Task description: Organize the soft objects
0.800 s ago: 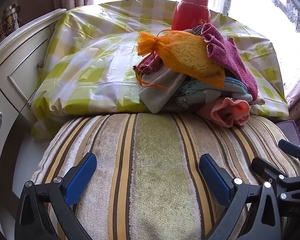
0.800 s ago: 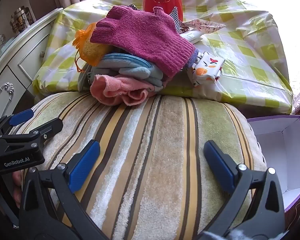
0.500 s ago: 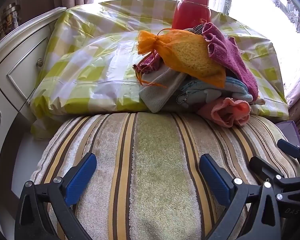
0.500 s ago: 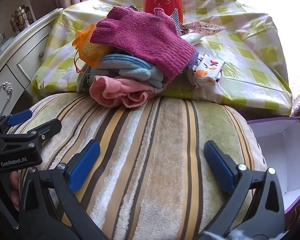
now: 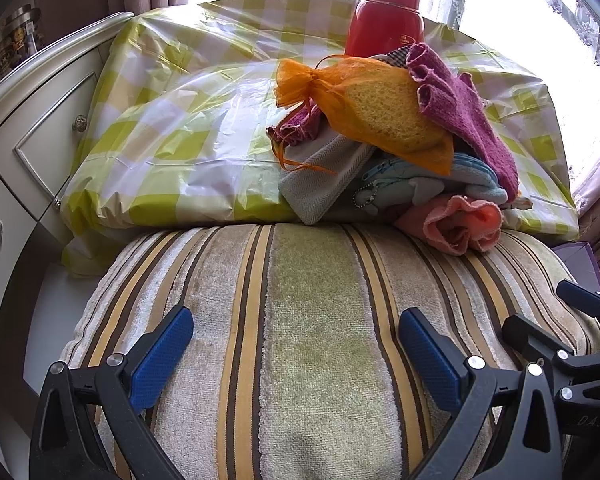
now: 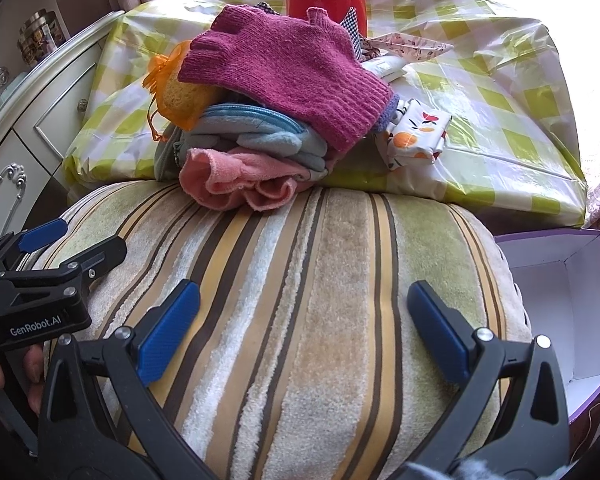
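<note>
Two grippers: we are holding the left gripper (image 5: pixel 296 346) and the right gripper (image 6: pixel 304 322) side by side over the striped cushion (image 5: pixel 300 320), both tilting downward, fingers spread wide apart with nothing between them.
Change: we are seeing almost none against the earlier views; the grippers are staying where they were and the heap is lying undisturbed.
Meaning: we are judging that sorting is only about to begin, with no item lifted yet.
Heap: we are looking at the soft things piled at the far edge of the cushion, leaning onto the plastic-wrapped checked bundle (image 5: pixel 172 128) behind.
Glove: the magenta knitted glove (image 6: pixel 284 76) is lying on top, ribbed at the cuff, fuzzy and limp.
Sponge bag: the orange mesh pouch (image 5: pixel 380 108) is holding a yellow porous sponge, gathered at the neck with thin ribbon.
Grey cloth: the grey woven cloth (image 5: pixel 320 184) is hanging folded at the left of the heap.
Blue pouch: the pale blue zippered pouch (image 6: pixel 256 132) is sitting squashed in the middle.
Pink cloth: the pink fleecy cloth (image 6: pixel 236 184) is drooping lowest, touching the cushion.
Printed packet: the small flowered packet (image 6: pixel 414 132) is resting just beside the heap.
Bottle: the red bottle (image 5: pixel 384 20) is standing upright behind, hard and smooth.
Box: the purple-edged white box (image 6: pixel 556 300) is waiting open to the right, likely the destination.
</note>
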Demonstrator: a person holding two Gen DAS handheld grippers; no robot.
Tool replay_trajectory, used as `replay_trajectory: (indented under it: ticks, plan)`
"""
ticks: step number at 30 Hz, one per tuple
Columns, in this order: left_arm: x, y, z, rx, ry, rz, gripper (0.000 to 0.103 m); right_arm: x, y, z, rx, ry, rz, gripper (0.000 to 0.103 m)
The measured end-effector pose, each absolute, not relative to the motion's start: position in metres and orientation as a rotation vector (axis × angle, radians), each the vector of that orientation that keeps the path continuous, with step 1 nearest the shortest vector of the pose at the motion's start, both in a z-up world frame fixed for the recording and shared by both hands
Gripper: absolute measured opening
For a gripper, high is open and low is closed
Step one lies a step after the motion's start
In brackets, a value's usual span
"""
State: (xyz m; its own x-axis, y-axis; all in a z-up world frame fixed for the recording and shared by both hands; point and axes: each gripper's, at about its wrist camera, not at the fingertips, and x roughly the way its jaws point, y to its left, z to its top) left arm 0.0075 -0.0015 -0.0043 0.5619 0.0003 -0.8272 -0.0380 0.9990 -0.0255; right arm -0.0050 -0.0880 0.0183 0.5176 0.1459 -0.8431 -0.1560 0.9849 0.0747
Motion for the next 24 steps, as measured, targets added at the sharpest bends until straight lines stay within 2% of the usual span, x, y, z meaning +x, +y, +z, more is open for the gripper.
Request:
replay_trajectory:
  ticks: [17,21,24]
  plan:
    - [0.018,-0.016,0.006,0.059,1.068,0.086,0.103,0.000,-0.092,0.027,-0.042,1.010,0.152,0.103]
    - [0.033,-0.025,0.011,0.039,1.047,0.049,0.094,0.002,-0.097,0.045,-0.093,0.954,0.056,0.103]
    - [0.046,-0.038,0.016,0.054,1.046,0.013,0.092,0.006,-0.101,0.054,-0.145,0.920,-0.013,0.103]
